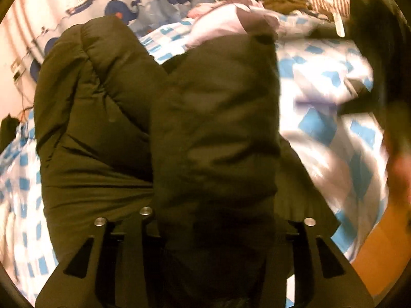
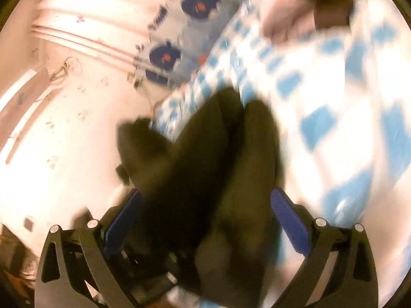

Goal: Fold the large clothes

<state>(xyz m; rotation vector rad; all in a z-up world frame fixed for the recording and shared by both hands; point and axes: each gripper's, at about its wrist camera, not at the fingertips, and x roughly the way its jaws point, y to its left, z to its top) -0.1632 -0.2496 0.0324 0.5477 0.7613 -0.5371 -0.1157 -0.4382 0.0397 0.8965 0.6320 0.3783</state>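
Left wrist view: dark olive padded jacket lies on the blue-checked bed cover, bulging up between the left claw fingers; grip apparently clenched on it, pads hidden. Right wrist view, blurred: right claw spread, jacket fabric between its blue pads.

Dark olive puffy jacket, bunched in thick quilted folds over the blue-checked bedding.

Our left tool has black arms with shiny round screws and long slots. Our right tool is black too, with blue ribbed pads.
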